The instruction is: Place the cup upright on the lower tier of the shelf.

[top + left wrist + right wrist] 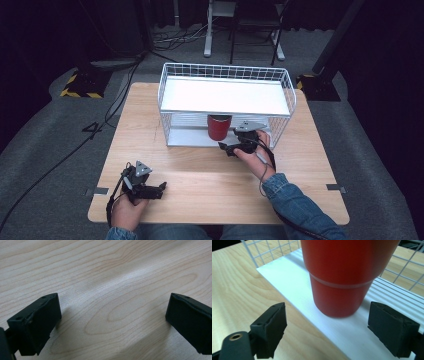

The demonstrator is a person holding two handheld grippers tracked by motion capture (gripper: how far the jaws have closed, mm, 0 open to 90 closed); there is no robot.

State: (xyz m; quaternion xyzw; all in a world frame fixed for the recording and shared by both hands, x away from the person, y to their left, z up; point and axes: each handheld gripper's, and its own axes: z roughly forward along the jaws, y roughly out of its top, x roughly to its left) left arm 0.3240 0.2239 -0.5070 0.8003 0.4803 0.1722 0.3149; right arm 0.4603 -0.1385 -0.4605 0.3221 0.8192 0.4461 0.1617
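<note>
A red cup [219,127] stands upright on the lower shelf of a white wire rack [226,75]. In the right gripper view the red cup [343,277] looms close on the white shelf board [294,287]. My right gripper [228,146] is open just in front of the cup, its jaws apart on either side and short of touching it. My left gripper [162,189] lies open near the table's front left, over bare wood [112,290] with nothing between its jaws.
The wooden table [150,135] has free room left and right of the rack. The rack's top shelf [225,96] overhangs the cup. Behind the table are cables, a chair base [240,30] and stand feet [82,82] on grey floor.
</note>
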